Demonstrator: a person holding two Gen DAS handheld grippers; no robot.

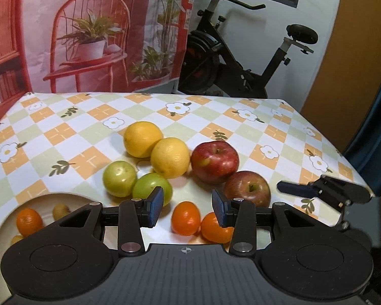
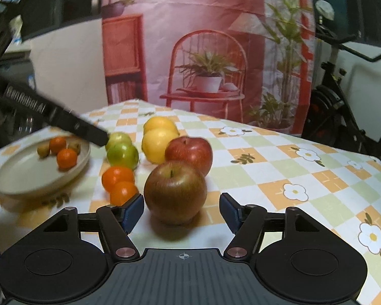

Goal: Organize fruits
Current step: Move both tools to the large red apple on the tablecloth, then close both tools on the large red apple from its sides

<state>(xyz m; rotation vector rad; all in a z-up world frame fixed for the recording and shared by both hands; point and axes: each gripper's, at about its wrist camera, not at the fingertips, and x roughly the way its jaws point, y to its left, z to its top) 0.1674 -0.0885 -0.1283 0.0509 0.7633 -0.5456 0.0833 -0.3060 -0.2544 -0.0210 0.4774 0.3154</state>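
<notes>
My left gripper (image 1: 187, 207) is open and empty above a small orange (image 1: 185, 218), with a second orange (image 1: 215, 228) just to its right. Beyond lie two green fruits (image 1: 119, 178), two yellow lemons (image 1: 169, 157) and two red apples (image 1: 214, 161). My right gripper (image 2: 181, 209) is open, its jaws either side of the nearer apple (image 2: 174, 190) without touching it. The other apple (image 2: 189, 153) sits behind it. The right gripper also shows in the left wrist view (image 1: 325, 190) at the right.
A beige plate (image 2: 30, 175) at the left holds two small oranges (image 2: 66, 158) and small brownish fruits (image 2: 43, 150); it also shows in the left wrist view (image 1: 2, 228). The checked tablecloth (image 2: 292, 178) covers the table. An exercise bike (image 1: 228, 58) stands behind.
</notes>
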